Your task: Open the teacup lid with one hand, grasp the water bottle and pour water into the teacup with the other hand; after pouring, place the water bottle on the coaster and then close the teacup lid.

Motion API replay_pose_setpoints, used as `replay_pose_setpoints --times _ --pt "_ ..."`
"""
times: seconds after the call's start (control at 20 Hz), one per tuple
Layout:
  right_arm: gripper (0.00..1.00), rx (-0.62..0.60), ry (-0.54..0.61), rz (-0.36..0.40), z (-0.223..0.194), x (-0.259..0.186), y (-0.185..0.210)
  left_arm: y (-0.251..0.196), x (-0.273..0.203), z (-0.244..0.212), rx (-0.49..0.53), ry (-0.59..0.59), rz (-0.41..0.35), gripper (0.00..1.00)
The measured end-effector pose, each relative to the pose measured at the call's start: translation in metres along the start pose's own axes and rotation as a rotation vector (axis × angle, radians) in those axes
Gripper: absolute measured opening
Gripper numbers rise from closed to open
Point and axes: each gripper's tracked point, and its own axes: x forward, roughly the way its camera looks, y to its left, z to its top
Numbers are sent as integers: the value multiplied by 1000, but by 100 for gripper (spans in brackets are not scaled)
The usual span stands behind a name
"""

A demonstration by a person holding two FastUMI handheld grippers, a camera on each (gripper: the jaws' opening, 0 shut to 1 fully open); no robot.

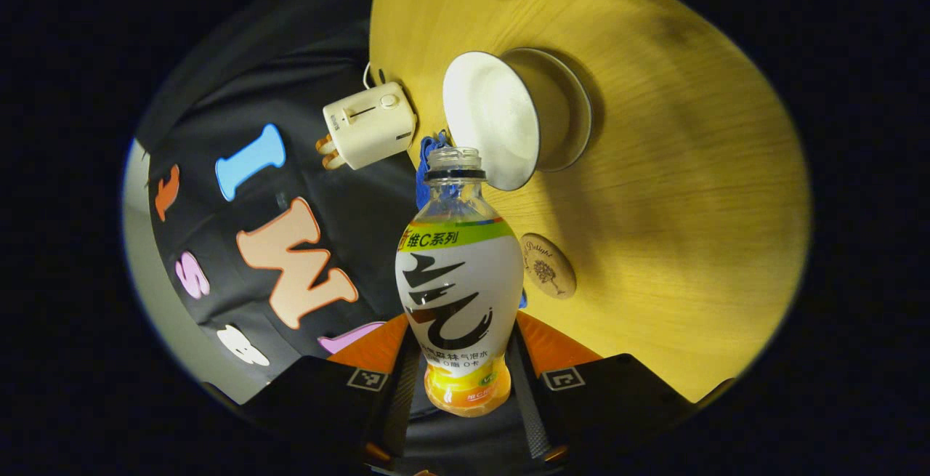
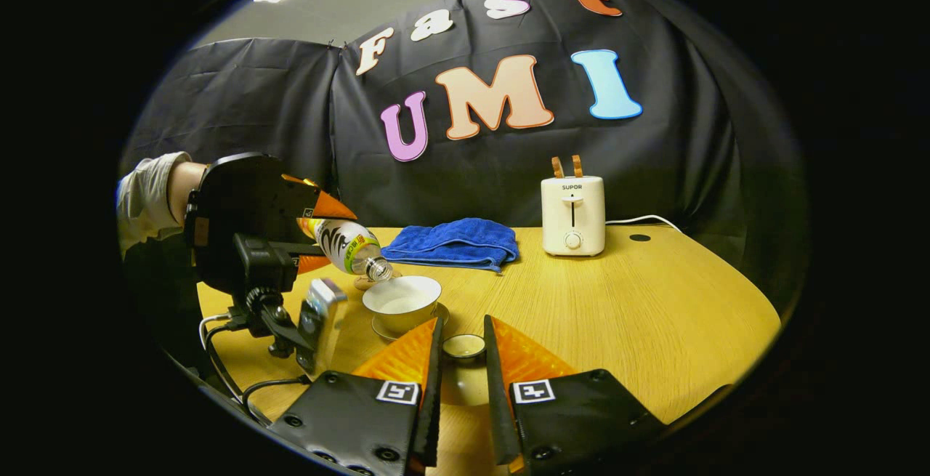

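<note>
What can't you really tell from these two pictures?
- Whether water is flowing: in the right gripper view the water bottle tips over the teacup, the stream too small to see.
- The teacup lid: the right gripper hides its lower part.
- The coaster: partly behind the bottle in the left gripper view.

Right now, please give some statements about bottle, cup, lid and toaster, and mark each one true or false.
1. The left gripper holds the bottle. True.
2. The bottle's cap is on. False: its mouth is open.
3. The bottle is tilted over the cup. True.
4. The lid sits on the cup. False: it is off, between the right gripper's fingers.
5. The bottle stands on the coaster. False: the coaster is bare.
6. The toaster stands right of the towel in the right gripper view. True.
</note>
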Motion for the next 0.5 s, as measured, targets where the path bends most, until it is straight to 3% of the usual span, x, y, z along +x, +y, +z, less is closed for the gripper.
replay_pose_setpoints --times 0.4,0.5 --pt "33 16 10 -26 -1 2 -5 -18 3 28 -669 -187 -46 58" --pt "31 22 17 -40 -2 3 -7 -16 2 30 -818 -220 -48 63"
